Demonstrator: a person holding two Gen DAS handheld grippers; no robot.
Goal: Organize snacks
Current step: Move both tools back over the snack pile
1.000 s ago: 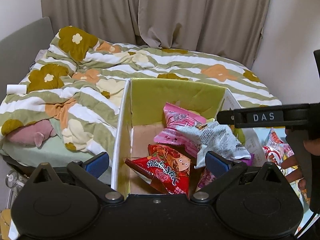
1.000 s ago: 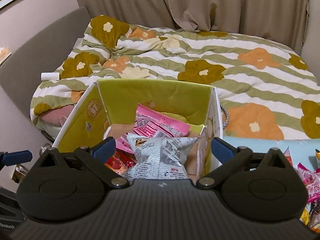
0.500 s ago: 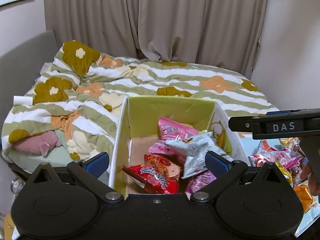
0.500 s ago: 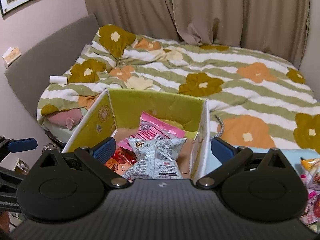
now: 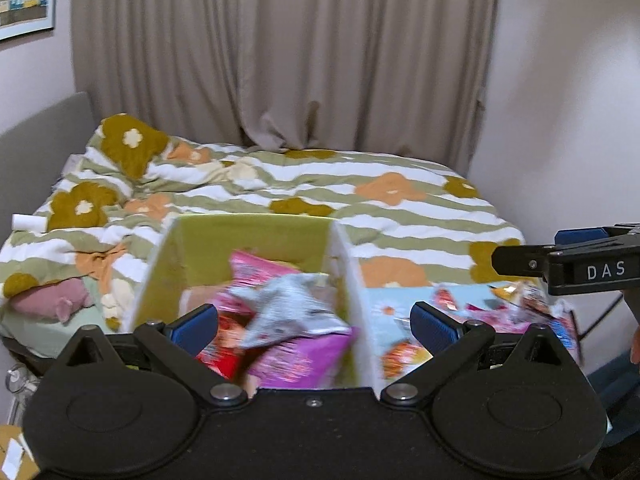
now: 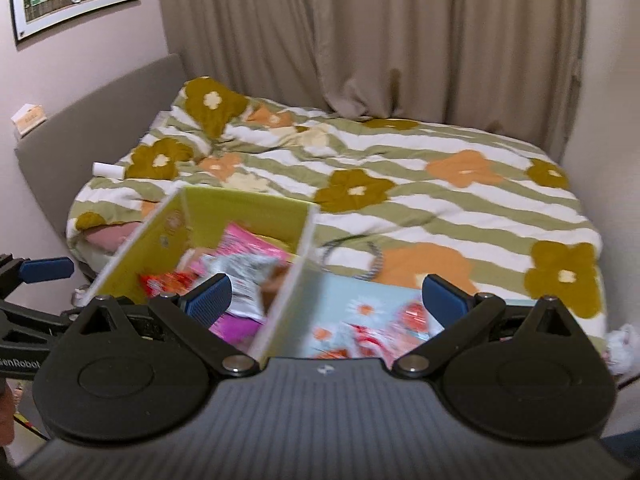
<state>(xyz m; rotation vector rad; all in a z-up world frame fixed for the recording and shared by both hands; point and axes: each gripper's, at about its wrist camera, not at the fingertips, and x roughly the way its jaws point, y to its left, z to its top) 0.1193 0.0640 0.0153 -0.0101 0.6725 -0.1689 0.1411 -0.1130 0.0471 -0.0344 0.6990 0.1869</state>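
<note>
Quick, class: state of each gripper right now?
Left gripper: open, holding nothing.
Right gripper: open, holding nothing.

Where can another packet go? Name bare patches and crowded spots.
Free: box floor at the back left, between the green wall and the pink packet; a strip of the blue mat beside the box's right wall. Crowded: the box's front and right, under the silver packet; the mat's right end, loose snacks.

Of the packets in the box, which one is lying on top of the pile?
The silver-grey crinkled packet. It lies across the middle of the box, overlapping the pink packet behind it, the purple one in front and the red one to its left.
</note>
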